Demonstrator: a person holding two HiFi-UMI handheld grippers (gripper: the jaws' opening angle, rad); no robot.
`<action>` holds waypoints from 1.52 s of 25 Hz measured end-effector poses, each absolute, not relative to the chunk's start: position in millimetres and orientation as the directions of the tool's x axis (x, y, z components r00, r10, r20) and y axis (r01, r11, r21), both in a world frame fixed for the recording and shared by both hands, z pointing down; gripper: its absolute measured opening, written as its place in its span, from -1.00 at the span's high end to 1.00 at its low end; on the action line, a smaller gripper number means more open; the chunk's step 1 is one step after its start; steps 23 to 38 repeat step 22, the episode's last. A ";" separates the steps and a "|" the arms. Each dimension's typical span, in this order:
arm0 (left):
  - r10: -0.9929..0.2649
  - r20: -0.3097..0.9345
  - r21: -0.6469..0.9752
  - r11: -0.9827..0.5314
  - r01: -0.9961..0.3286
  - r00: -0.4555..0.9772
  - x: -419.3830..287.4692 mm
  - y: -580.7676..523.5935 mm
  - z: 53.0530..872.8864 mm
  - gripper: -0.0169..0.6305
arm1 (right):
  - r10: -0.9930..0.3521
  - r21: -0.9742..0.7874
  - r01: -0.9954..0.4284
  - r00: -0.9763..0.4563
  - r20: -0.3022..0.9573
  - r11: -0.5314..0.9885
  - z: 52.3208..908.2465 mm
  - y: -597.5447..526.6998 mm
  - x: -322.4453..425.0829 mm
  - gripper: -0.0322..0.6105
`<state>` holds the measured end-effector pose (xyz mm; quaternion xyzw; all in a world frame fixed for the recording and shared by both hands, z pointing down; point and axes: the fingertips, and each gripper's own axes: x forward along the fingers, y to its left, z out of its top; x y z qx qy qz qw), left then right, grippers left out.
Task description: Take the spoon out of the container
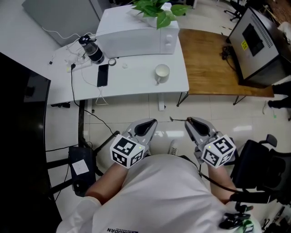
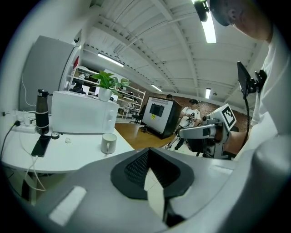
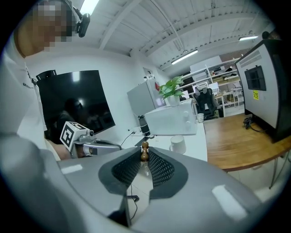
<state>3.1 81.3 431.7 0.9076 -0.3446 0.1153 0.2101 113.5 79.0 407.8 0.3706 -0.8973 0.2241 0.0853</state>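
A white mug (image 1: pixel 162 72) stands on the white table (image 1: pixel 132 86), near its front right corner; it also shows as the mug (image 2: pixel 108 143) and the mug (image 3: pixel 177 144). Both grippers hover over the floor, close to the person's body and well short of the table. My right gripper (image 1: pixel 190 120) is shut on a thin spoon (image 1: pixel 178 119) that sticks out to the left. In the right gripper view the spoon's brown knobbed end (image 3: pixel 144 152) pokes up between the closed jaws of my right gripper (image 3: pixel 144 158). My left gripper (image 1: pixel 150 123) is shut with nothing in it, as my left gripper (image 2: pixel 148 154) shows.
A white microwave (image 1: pixel 136 34) with a potted plant (image 1: pixel 157 9) sits at the table's back. A phone (image 1: pixel 102 75), a bottle (image 1: pixel 93 50) and cables lie at left. A wooden table (image 1: pixel 213 63) and a black cabinet (image 1: pixel 257 41) stand at right, an office chair (image 1: pixel 263 168) nearby.
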 end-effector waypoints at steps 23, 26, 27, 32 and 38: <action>-0.568 0.358 0.295 -0.683 -0.668 0.741 0.0 73.5 432.8 0.93 | -0.622 -0.337 -0.699 -0.715 0.318 0.631 405.1 79.4 107.8 0.73; -0.568 0.358 0.295 -0.683 -0.668 0.741 0.0 73.5 432.8 0.93 | -0.622 -0.337 -0.699 -0.715 0.318 0.631 405.1 79.4 107.8 0.73; -0.568 0.358 0.295 -0.683 -0.668 0.741 0.0 73.5 432.8 0.93 | -0.622 -0.337 -0.699 -0.715 0.318 0.631 405.1 79.4 107.8 0.73; -0.568 0.358 0.295 -0.683 -0.668 0.741 0.0 73.5 432.8 0.93 | -0.622 -0.337 -0.699 -0.715 0.318 0.631 405.1 79.4 107.8 0.73; -0.568 0.358 0.295 -0.683 -0.668 0.741 0.0 73.5 432.8 0.93 | -0.622 -0.337 -0.699 -0.715 0.318 0.631 405.1 79.4 107.8 0.73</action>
